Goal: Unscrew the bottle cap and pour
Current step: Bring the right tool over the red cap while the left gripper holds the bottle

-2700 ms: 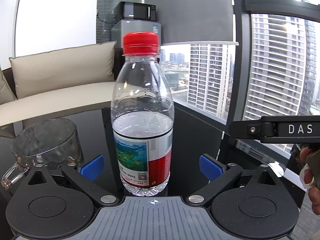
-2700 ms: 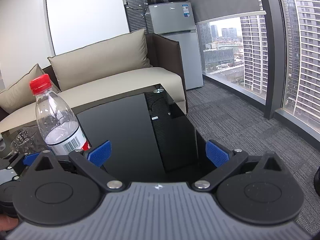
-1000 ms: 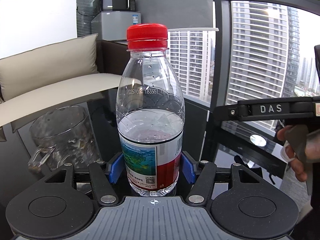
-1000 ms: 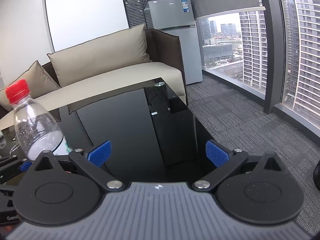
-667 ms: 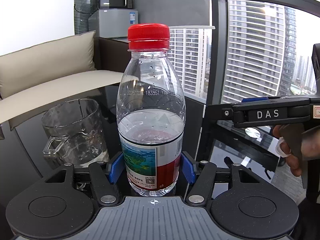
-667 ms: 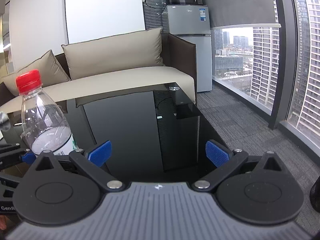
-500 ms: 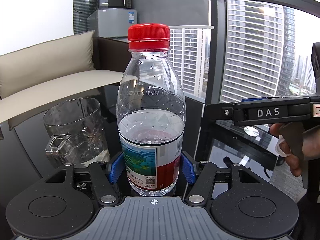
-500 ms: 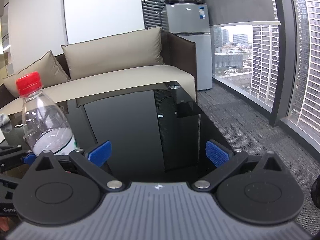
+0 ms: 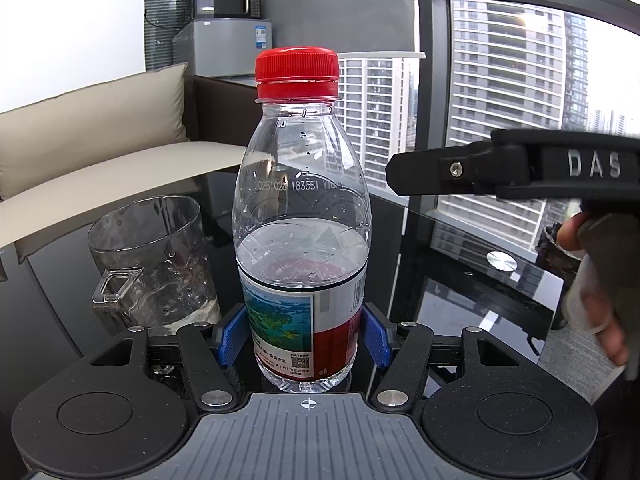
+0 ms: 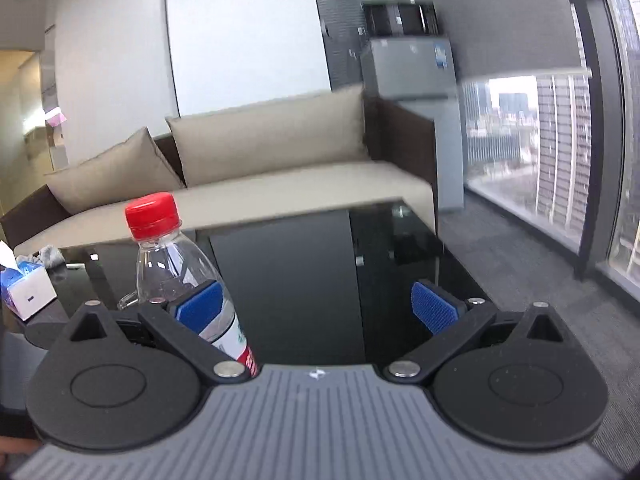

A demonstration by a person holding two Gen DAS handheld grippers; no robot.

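Left gripper [image 9: 304, 336] clamps the water bottle [image 9: 301, 216] upright on the black glass bench [image 9: 472, 292]; right gripper [image 10: 316, 308] hangs released beside it.

The left gripper's blue fingers [image 9: 231, 334] press the bottle's labelled lower body from both sides, and the bottle stands about half full with its red cap [image 9: 297, 70] screwed on. Just left of the bottle and a little behind it stands a clear glass mug [image 9: 150, 260], wet inside, its handle turned toward the camera. In the left wrist view the right gripper shows as a black bar marked DAS reaching in from the right at the bottle's shoulder height, apart from it, with a hand [image 9: 596, 280] under it. In the blurred right wrist view its fingers [image 10: 434, 308] stand wide apart with nothing between them; the bottle lies off to their left, behind the left pad. A tissue box [image 10: 24, 288] sits at the bench's far left.
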